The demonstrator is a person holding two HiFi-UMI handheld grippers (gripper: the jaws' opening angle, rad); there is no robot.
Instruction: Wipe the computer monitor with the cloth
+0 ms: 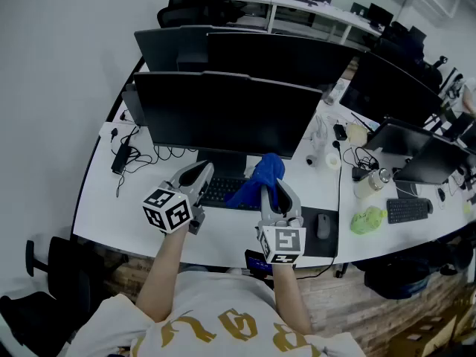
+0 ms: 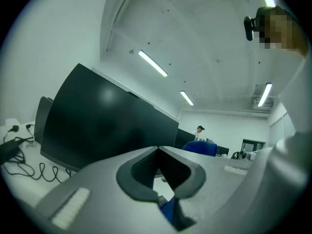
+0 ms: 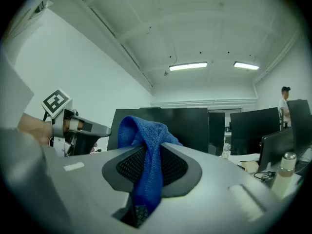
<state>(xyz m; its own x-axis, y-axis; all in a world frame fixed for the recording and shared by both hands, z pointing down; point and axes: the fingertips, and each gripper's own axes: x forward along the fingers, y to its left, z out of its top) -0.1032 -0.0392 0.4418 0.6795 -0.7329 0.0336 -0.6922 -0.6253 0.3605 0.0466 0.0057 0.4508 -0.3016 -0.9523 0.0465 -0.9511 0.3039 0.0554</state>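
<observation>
We hold the cloth [image 3: 145,147] in the right gripper [image 1: 277,195], whose jaws are pinched onto it near one end; a blue fold stands up above the jaw tips and the rest hangs down between the pads; from the head view it sits just in front of the monitor [image 1: 223,114], below the screen's lower edge and a little to the right of the stand, not yet touching the glass. The left gripper [image 1: 196,174] hovers in front of the monitor too, left of the stand and over the keyboard [image 1: 219,192]; its jaws are pressed together at the tips with nothing between them. We judge the cloth to be light, soft and floppy, a knitted weave that will drape and bunch rather than keep a shape; so the loose fold above the jaws is the part to lay against the screen, and the pinch is best kept near the bunched middle so that enough fabric pads the hard jaw tips. The monitor looks like a thin panel on one central stand; we expect it to tilt or rock if pushed hard, and the dark screen to mark easily; light, flat strokes seem called for, and the free left gripper could steady the frame's edge. As we read it, wiping has not begun; the cloth has to rise to the screen first.
</observation>
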